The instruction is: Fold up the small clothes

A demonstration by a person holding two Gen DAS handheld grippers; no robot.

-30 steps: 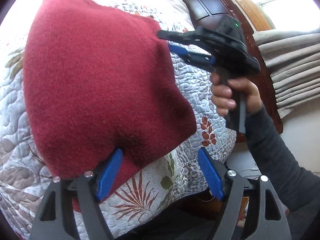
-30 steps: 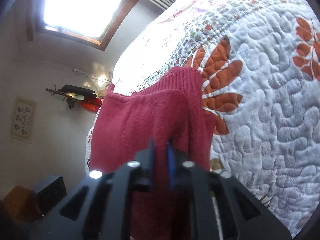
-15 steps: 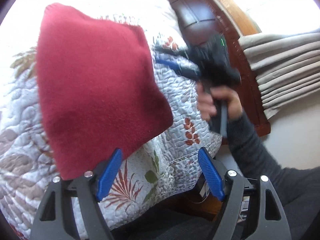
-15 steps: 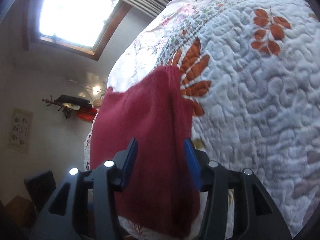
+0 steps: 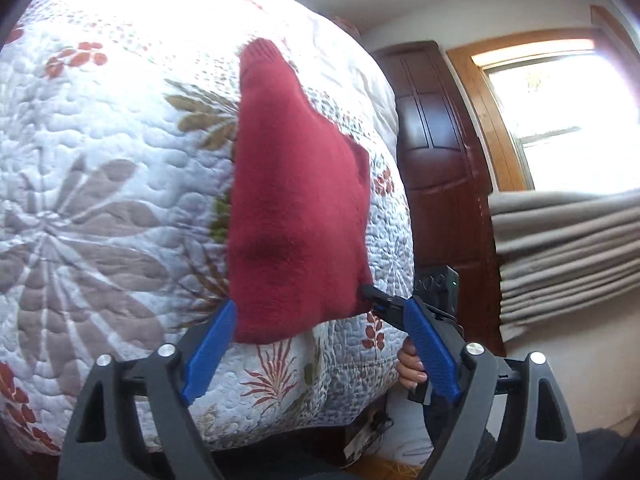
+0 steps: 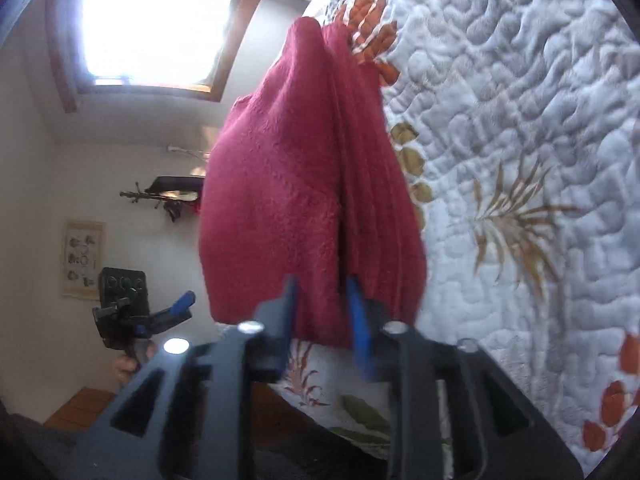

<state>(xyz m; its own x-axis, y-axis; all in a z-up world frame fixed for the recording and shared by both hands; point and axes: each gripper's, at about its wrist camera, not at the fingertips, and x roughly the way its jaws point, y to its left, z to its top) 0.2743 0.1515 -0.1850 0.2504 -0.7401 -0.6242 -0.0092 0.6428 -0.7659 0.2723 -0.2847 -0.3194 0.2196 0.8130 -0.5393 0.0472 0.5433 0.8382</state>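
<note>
A dark red knitted garment [image 5: 296,208] lies folded on the quilted bed [image 5: 100,200], narrow end pointing away. My left gripper [image 5: 320,306] hovers open just off the garment's near edge, its blue pads [image 5: 210,344] on either side and nothing between them. My right gripper [image 6: 320,300] is shut on the near edge of the red garment [image 6: 280,200], with thick folded layers between the pads. In the left wrist view the right gripper [image 5: 374,298] bites the garment's near right corner. The right wrist view shows the left gripper [image 6: 168,312] open, off to the left.
The floral quilt drops off at the bed's near edge [image 5: 320,400]. A dark wooden headboard [image 5: 436,160] and grey curtains [image 5: 568,256] stand to the right, with a window [image 5: 560,100] behind. A hand [image 5: 410,366] holds the right gripper's handle.
The right gripper opened, came round to the garment's near edge and shut on it. The garment now lies narrower. The left gripper stayed open and drew back from the cloth.
</note>
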